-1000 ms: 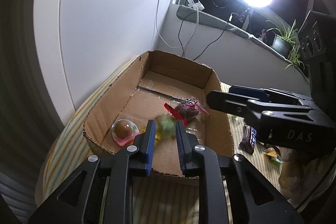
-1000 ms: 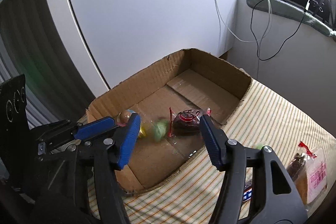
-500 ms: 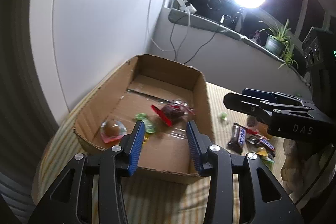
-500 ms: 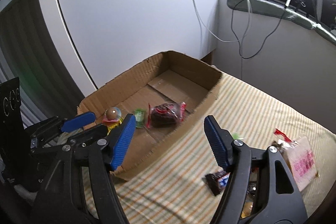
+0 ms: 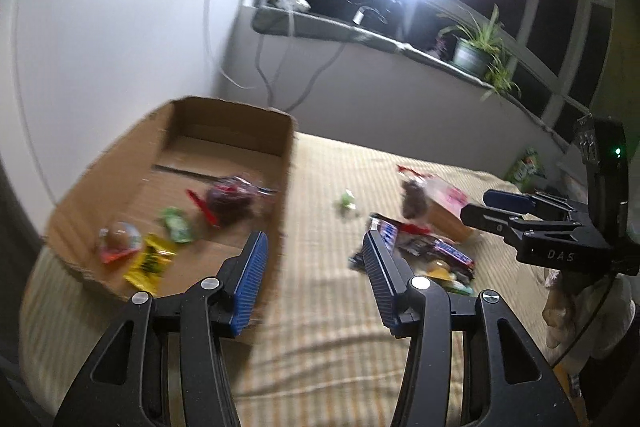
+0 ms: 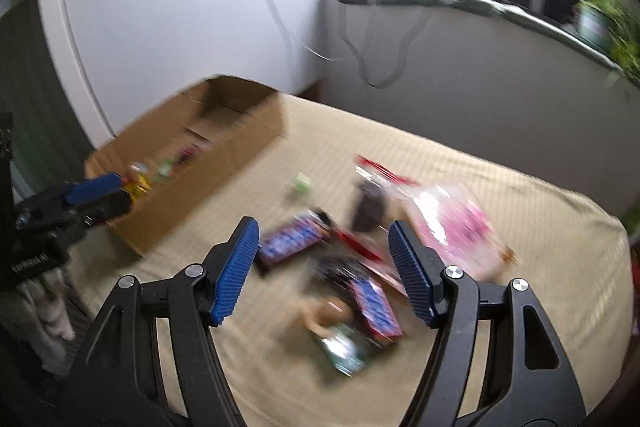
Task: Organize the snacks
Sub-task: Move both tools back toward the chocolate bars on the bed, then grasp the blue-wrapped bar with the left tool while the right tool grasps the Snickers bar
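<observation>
Both views are swung away from the cardboard box (image 5: pixel 224 147), where a green candy (image 5: pixel 176 225) is now left; the left gripper (image 5: pixel 314 281) is opening, empty; the right gripper (image 6: pixel 322 269) is held wide over the loose snack pile (image 6: pixel 360 267), so another pickup is judged next.

A striped beige cloth-covered surface (image 5: pixel 320 339) carried a cardboard box (image 5: pixel 288 163) at far left. A small green sweet (image 5: pixel 346 201) lay alone at centre. A loose pile of wrapped snacks (image 6: pixel 352 267) lay right of it.
</observation>
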`<state>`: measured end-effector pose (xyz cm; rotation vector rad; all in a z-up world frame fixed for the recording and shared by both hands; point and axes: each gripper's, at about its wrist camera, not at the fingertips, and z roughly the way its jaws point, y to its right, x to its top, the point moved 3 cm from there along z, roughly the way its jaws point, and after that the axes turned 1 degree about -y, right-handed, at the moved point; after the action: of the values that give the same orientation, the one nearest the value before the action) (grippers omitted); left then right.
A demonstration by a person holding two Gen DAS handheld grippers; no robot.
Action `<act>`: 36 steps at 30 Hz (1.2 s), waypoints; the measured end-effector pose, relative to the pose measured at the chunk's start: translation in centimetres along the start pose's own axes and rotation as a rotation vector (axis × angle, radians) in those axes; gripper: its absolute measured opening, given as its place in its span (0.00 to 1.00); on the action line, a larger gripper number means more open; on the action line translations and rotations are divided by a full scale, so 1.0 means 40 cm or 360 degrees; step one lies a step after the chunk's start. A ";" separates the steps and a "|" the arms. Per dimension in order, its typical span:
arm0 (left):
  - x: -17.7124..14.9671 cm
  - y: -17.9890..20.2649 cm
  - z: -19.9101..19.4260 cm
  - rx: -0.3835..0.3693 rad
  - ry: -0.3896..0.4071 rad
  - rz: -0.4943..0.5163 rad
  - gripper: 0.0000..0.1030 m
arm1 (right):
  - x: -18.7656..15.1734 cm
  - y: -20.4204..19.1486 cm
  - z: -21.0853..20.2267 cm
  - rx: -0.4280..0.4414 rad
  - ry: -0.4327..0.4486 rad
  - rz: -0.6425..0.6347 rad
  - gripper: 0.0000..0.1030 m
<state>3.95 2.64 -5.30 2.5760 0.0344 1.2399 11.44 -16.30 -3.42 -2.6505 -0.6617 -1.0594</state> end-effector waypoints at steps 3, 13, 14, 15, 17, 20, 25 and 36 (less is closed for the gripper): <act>-0.012 0.042 0.029 -0.0035 -0.0044 0.0039 0.47 | -0.047 0.063 -0.003 -0.0028 -0.0055 0.0063 0.68; -0.032 0.110 0.120 -0.0104 -0.0172 0.0087 0.47 | -0.137 0.141 0.018 0.0036 -0.0165 0.0146 0.59; -0.031 0.111 0.129 -0.0107 -0.0183 0.0090 0.47 | -0.140 0.139 0.028 0.0052 -0.0180 0.0145 0.59; -0.031 0.113 0.139 -0.0106 -0.0194 0.0092 0.47 | -0.138 0.134 0.035 0.0065 -0.0188 0.0144 0.58; -0.028 0.116 0.153 -0.0108 -0.0207 0.0098 0.47 | -0.141 0.128 0.050 0.0097 -0.0208 0.0138 0.51; -0.023 0.119 0.178 -0.0101 -0.0225 0.0113 0.47 | -0.140 0.116 0.086 0.0119 -0.0247 0.0123 0.45; -0.017 0.130 0.224 -0.0096 -0.0274 0.0147 0.47 | -0.133 0.111 0.125 0.0129 -0.0272 0.0113 0.44; -0.024 0.140 0.297 -0.0107 -0.0422 0.0203 0.47 | -0.138 0.110 0.152 0.0160 -0.0296 0.0108 0.42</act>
<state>11.92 -5.72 -11.61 2.6949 -0.2245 0.9112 13.67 -19.83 -11.76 -2.6838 -0.6366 -0.7475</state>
